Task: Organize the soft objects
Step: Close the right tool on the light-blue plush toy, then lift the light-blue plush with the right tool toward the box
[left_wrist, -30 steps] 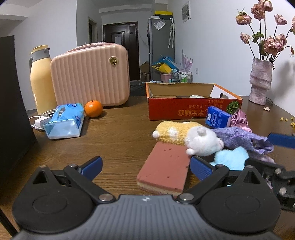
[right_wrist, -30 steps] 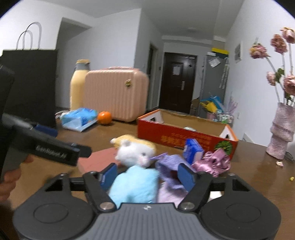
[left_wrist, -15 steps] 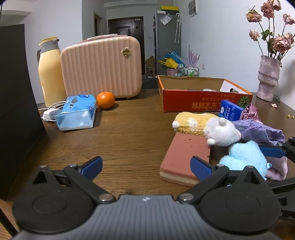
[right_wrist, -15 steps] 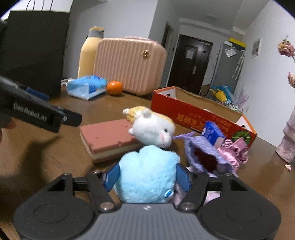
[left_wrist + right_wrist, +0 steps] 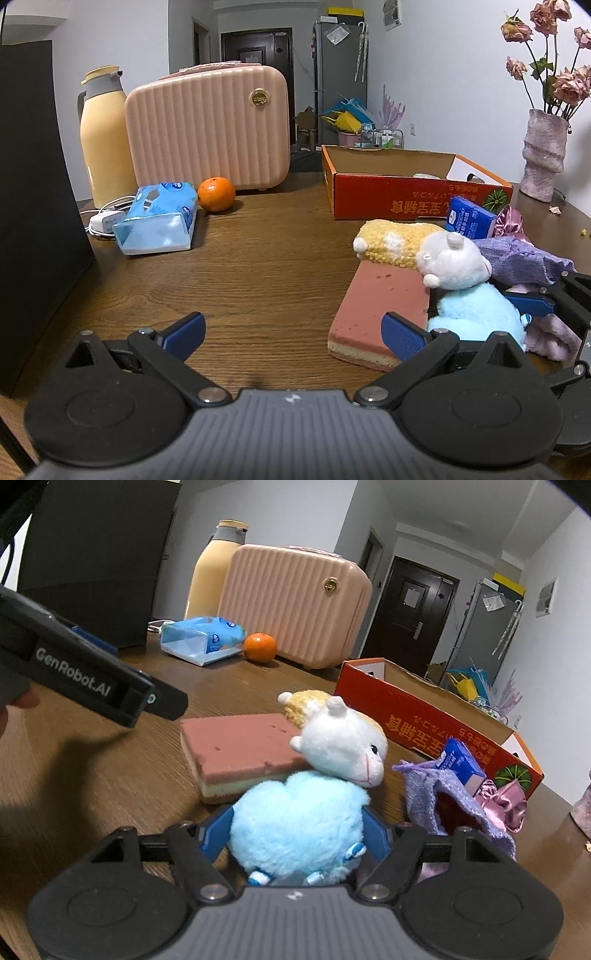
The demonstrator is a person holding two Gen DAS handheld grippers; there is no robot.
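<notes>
A fluffy light-blue plush (image 5: 295,827) lies on the wooden table (image 5: 258,266), against a white and yellow plush sheep (image 5: 343,742) and a pink sponge block (image 5: 236,746). My right gripper (image 5: 297,829) straddles the blue plush. Its blue pads (image 5: 218,827) brush the fur on both sides without squeezing it, and the jaws are opening. In the left wrist view the blue plush (image 5: 476,314) sits right of the sponge (image 5: 380,306). My left gripper (image 5: 291,330) hovers open over bare table, nothing between its fingers.
A purple knit pouch (image 5: 424,794), a blue carton (image 5: 460,764) and a pink satin scrunchie (image 5: 502,805) lie right of the plush. Behind them stands an open red box (image 5: 388,199). Farther left are a tissue pack (image 5: 159,221), an orange (image 5: 216,194), a pink case (image 5: 207,129) and a thermos (image 5: 105,144).
My right gripper has sunk and rolled, and the blue plush now sits deeper between its slightly wider pads. The left gripper has drifted a little to the left, still open.
</notes>
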